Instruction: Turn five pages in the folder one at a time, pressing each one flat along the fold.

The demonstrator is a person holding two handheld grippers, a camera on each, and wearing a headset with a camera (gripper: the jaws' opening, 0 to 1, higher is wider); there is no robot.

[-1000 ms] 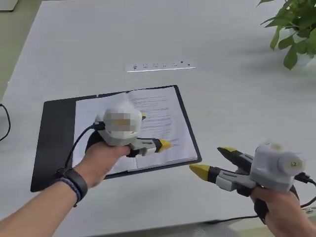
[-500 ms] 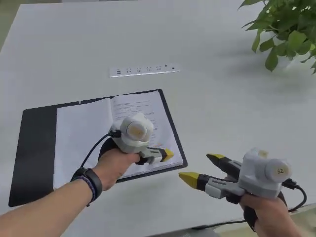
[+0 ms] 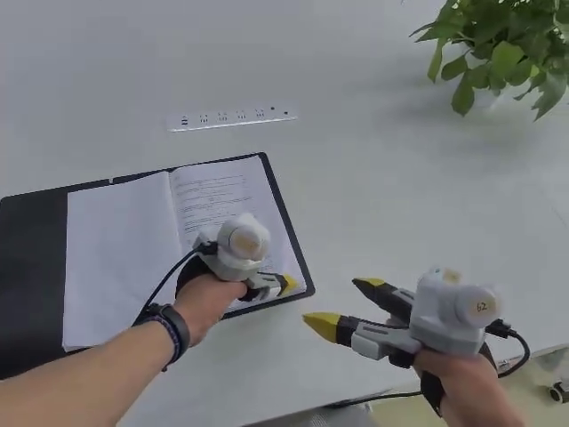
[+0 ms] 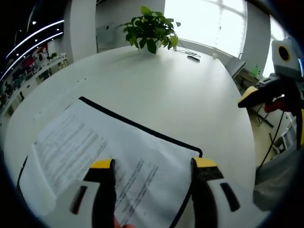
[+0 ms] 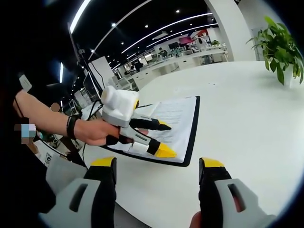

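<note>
The black folder (image 3: 31,267) lies open on the white table, with a blank left page and a printed right page (image 3: 213,205). My left gripper (image 3: 283,283) is low over the near right corner of the printed page (image 4: 71,142), jaws open and nothing between them (image 4: 153,164). To the right of the folder, my right gripper (image 3: 345,304) hovers over bare table, open and empty (image 5: 157,163). It points back at the folder (image 5: 178,118) and at the left gripper (image 5: 142,130).
A white power strip (image 3: 233,117) lies beyond the folder. A leafy green plant (image 3: 498,53) stands at the far right corner. The table's near edge (image 3: 293,405) runs just under both hands. A black cable (image 3: 511,342) trails from the right gripper.
My left gripper has slid from the middle of the printed page toward its near right corner. The right gripper stays open beside the folder. The head camera has swung right.
</note>
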